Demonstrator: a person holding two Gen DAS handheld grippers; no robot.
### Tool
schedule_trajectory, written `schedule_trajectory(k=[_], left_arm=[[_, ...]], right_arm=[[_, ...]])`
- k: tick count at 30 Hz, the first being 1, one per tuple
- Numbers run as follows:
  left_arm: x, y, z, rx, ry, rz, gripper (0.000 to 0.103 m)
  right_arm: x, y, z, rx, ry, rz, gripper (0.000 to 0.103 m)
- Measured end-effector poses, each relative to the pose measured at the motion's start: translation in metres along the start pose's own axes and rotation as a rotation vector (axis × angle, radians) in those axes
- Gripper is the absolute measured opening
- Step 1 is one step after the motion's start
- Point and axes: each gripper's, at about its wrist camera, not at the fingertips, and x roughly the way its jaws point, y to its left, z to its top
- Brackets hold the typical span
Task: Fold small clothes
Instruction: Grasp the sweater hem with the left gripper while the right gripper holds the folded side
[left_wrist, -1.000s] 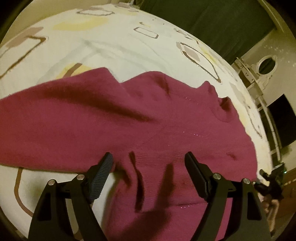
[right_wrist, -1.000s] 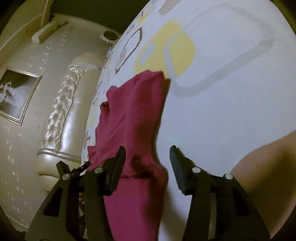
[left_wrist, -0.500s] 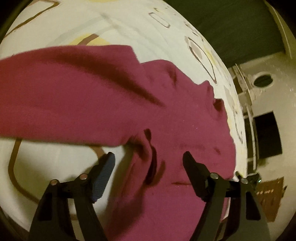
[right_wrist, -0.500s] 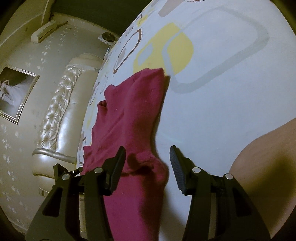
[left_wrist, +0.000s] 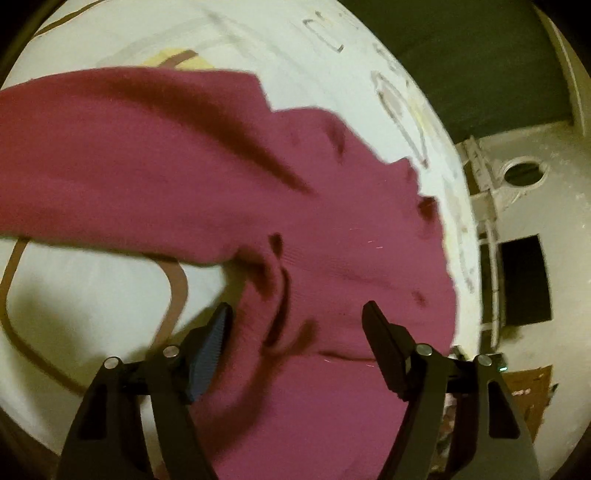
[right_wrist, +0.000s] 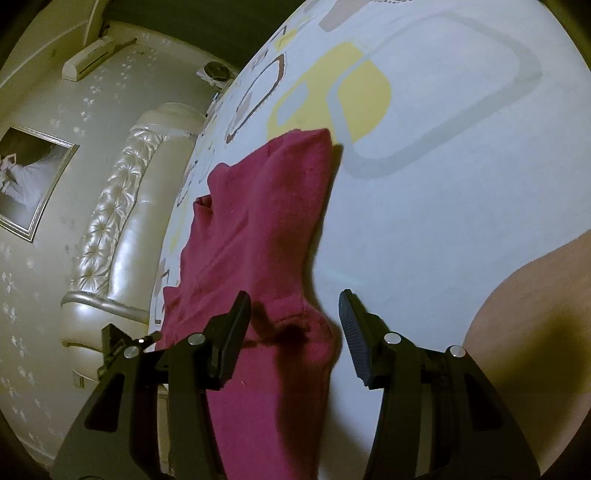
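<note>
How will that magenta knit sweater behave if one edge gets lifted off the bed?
The magenta knit sweater would probably droop and sag, since it already lies in soft creases and folds. It looks thick and ribbed, so likely fairly grippy rather than slippery. The rest would probably drag across the patterned bedsheet rather than lift cleanly.

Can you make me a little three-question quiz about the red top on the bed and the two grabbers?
1. True or false: the dark red knitted top lies on a white bed sheet with yellow and brown shapes.
2. Which grabber has a bunched fold of cloth between its fingers? A) left gripper B) right gripper C) both
3. Fill in: beside the bed stands a cream padded ______.

Key
1. True.
2. C. Both have cloth between the fingers; neither set of pads presses on it. The left jaws have just been closing.
3. Headboard.
</note>
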Motion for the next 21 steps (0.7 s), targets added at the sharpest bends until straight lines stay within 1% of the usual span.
schedule_trajectory(k=[3, 4, 6, 8, 10, 11, 14, 15, 16, 17, 18, 19, 20, 21], left_arm=[[-0.023, -0.006, -0.008, 0.000, -0.040, -0.037, 0.071], [-0.026, -0.007, -0.010, 0.008, -0.040, -0.049, 0.071], [-0.021, -0.011, -0.011, 0.033, -0.026, -0.040, 0.071], [-0.008, -0.010, -0.012, 0.042, -0.005, -0.006, 0.071], [0.008, -0.004, -0.010, 0.011, 0.027, 0.000, 0.070], [0.013, -0.001, -0.009, -0.001, 0.032, 0.008, 0.069], [0.017, 0.002, -0.006, -0.021, 0.017, -0.002, 0.068], [0.017, 0.001, -0.005, -0.017, 0.009, -0.005, 0.065], [0.016, 0.000, -0.004, -0.008, 0.006, -0.007, 0.058], [0.017, -0.001, -0.004, 0.002, 0.012, -0.006, 0.041], [0.019, -0.002, -0.004, 0.012, 0.025, -0.004, 0.020], [0.024, -0.003, -0.004, 0.020, 0.048, -0.007, 0.009], [0.026, -0.004, -0.005, 0.023, 0.060, -0.006, 0.005], [0.027, -0.006, -0.006, 0.030, 0.058, 0.006, 0.005]], right_arm=[[0.000, 0.000, 0.001, -0.004, 0.000, -0.001, 0.049], [0.001, 0.000, 0.000, -0.004, -0.001, -0.001, 0.049], [0.000, 0.000, 0.000, -0.002, -0.002, 0.000, 0.049], [0.000, 0.000, 0.000, 0.000, -0.007, 0.000, 0.049], [0.000, 0.000, -0.001, 0.004, -0.008, 0.000, 0.049], [0.001, 0.000, -0.001, 0.004, -0.006, 0.001, 0.049], [0.001, 0.000, -0.001, -0.002, -0.004, -0.004, 0.049], [0.001, 0.001, -0.002, -0.002, -0.003, -0.004, 0.049], [0.001, 0.001, -0.002, -0.002, -0.003, -0.004, 0.049], [0.001, 0.001, -0.001, -0.002, -0.003, -0.003, 0.049], [0.001, 0.001, -0.002, -0.002, -0.004, -0.004, 0.049], [0.001, 0.001, -0.002, -0.002, -0.005, -0.004, 0.049], [0.001, 0.001, -0.002, -0.002, -0.006, -0.003, 0.049], [0.000, 0.002, -0.002, -0.001, -0.006, -0.002, 0.050]])
